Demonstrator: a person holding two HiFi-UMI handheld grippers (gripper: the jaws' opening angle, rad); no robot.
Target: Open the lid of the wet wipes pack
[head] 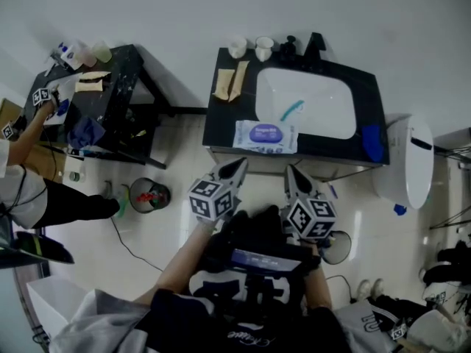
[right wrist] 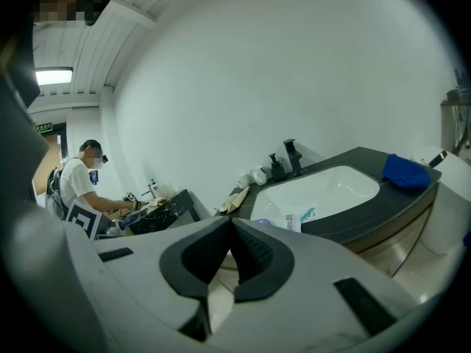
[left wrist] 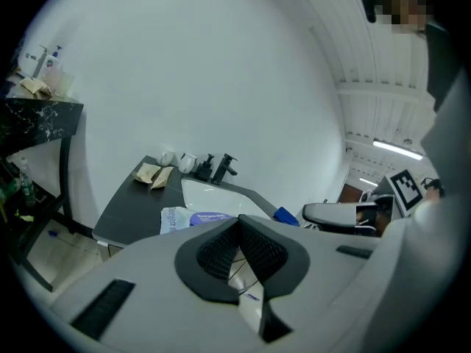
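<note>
Left gripper: jaws pressed together on nothing, lower centre of the head view.
Right gripper: likewise closed and empty, just right of it.
Wet wipes pack: flat at the front edge of the dark counter, mid-frame; purple lid up, seemingly shut.
Key relation: the pack lies above both tips, not touching. Its long axis runs left-right, and neither gripper is clearly nearer.
Stage: probably the approach; the lid is untouched.

**No print can be read**

Wipes pack, head view centre: the print on its purple label is too blurred. Shirt, bottom centre: pale script, illegible. Green sign, left of the right gripper view: too small to read.
</note>
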